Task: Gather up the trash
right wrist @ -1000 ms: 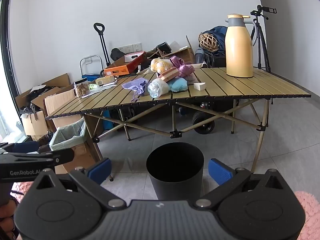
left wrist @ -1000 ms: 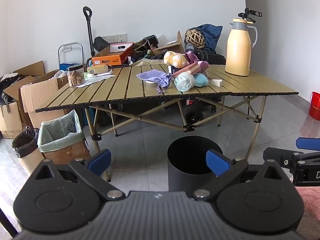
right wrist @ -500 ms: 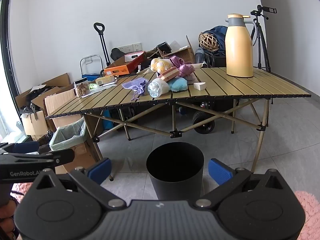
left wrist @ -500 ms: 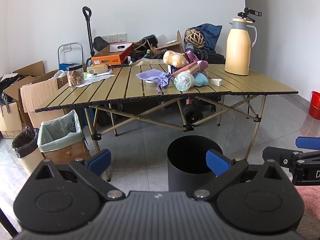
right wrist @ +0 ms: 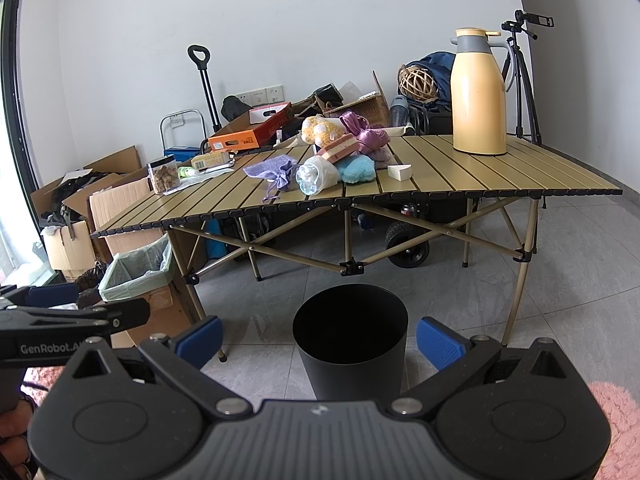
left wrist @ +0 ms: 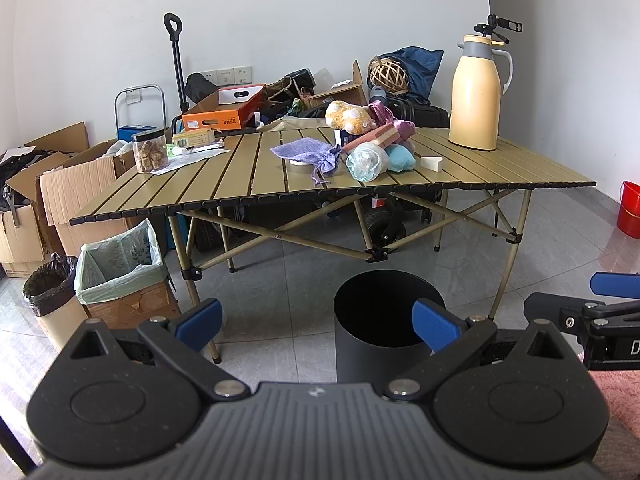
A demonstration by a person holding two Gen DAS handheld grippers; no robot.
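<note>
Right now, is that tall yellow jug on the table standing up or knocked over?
Standing up: the jug rests on its base on the table, grey lid on top.

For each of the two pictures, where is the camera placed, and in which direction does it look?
Left wrist view: sits on the left gripper, open, low over the floor, facing the folding table; the right gripper shows at the right edge.
Right wrist view: sits on the right gripper, open, facing the same table; the left gripper and some fingers show at the left edge.
Shared: the black bin, the yellow jug.
</note>
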